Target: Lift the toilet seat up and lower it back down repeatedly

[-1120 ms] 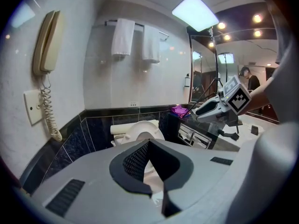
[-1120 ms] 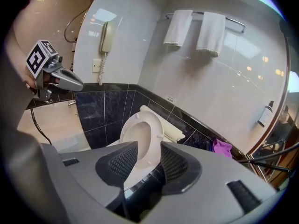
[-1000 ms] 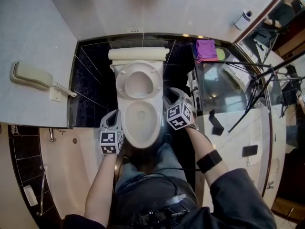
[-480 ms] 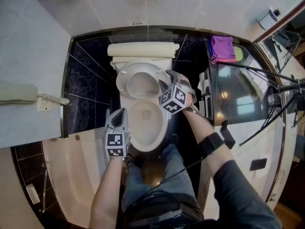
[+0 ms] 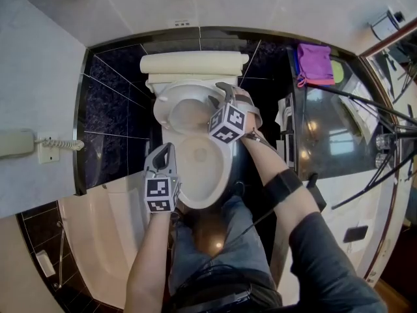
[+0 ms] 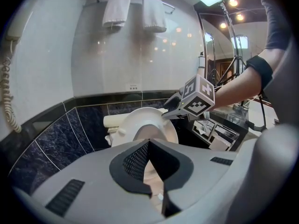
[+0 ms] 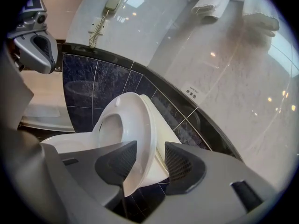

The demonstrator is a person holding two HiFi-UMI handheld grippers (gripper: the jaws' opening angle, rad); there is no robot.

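Observation:
The white toilet seat (image 5: 171,106) stands raised, leaning back toward the tank (image 5: 194,62), with the bowl (image 5: 202,165) uncovered below it. My right gripper (image 5: 219,94) is at the seat's right edge. In the right gripper view the seat's rim (image 7: 135,120) lies between the jaws of my right gripper (image 7: 150,160). These jaws have just been closing, and a dark gap still shows at the right pad (image 7: 184,164). My left gripper (image 5: 167,150) hovers by the bowl's left rim. Its tips (image 6: 148,143) meet with nothing between them.
A wall phone (image 5: 16,142) hangs at the left, above a bathtub (image 5: 98,233). To the right of the toilet runs a dark counter with a purple cloth (image 5: 315,62), and tripod legs (image 5: 365,103) cross it. Two towels (image 6: 117,8) hang on the wall above the tank.
My right gripper has travelled from beside the bowl up to the raised seat's right edge and rolled. My left gripper has shifted a little along the bowl's left side.

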